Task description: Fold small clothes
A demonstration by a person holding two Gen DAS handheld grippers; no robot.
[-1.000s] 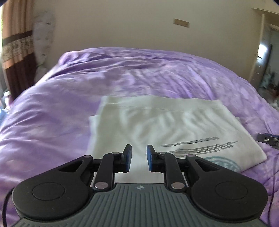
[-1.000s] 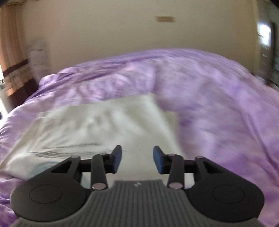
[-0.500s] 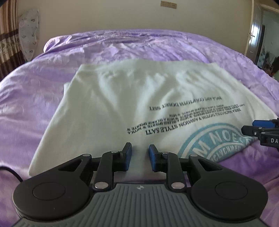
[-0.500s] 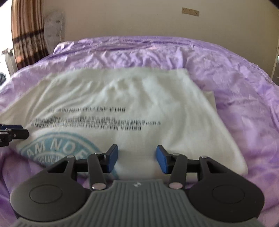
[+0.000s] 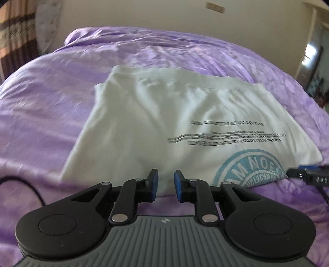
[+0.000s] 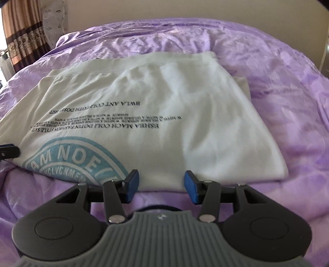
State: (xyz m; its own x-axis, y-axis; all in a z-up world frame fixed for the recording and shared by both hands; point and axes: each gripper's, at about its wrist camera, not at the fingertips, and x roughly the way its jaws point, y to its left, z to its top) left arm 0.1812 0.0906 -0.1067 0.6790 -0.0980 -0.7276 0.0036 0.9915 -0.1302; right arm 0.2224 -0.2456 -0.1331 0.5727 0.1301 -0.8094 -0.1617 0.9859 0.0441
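My left gripper (image 5: 166, 185), black w/ blue pads: jaws narrow and closing, nothing between them, unclenched, poised just over the near hem of the white folded cotton T-shirt (image 5: 164, 123). My right gripper (image 6: 161, 185): jaws set wider, released, nothing between them, also at the near hem, approx. beside the round blue printed logo (image 6: 78, 160). Black text lines (image 6: 107, 121) run across the shirt above the logo, reading upside down from my side. Shirt lies flat, mid-bed, on the crinkled purple satin bedspread (image 6: 287, 92). Beyond: beige wall (image 5: 164, 16); brown patterned curtain (image 6: 22, 35) at far left.
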